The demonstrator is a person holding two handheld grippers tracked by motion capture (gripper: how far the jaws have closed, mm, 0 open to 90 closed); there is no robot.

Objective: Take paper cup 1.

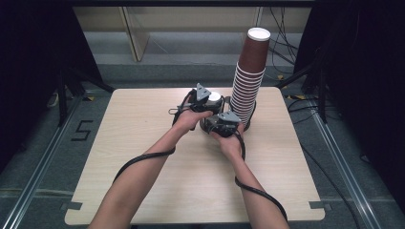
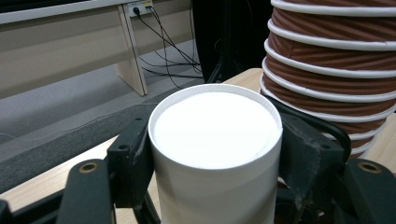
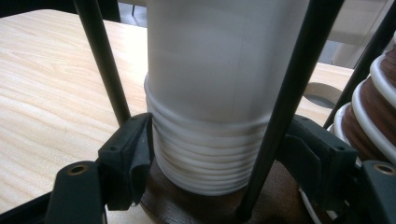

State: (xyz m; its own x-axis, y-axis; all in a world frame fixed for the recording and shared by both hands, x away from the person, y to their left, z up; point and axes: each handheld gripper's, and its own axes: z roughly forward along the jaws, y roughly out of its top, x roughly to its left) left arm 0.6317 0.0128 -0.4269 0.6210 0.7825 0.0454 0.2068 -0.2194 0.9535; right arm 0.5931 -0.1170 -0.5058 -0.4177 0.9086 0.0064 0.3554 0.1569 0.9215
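Near the desk's (image 1: 143, 191) middle, the right gripper (image 3: 210, 154) clamped the lower rims of a white cup stack (image 3: 224, 70). Just beyond, at eleven o'clock, the left gripper (image 2: 215, 154) squeezed the stack's top cup (image 2: 217, 140). At one o'clock, a tall brown cup tower (image 1: 249, 81) stood close by.

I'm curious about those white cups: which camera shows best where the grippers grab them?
The right gripper view: the white cups stand nested, rims stacked, between its pads. The left gripper view looks on the top cup, clamped. The high view gives a white speck.
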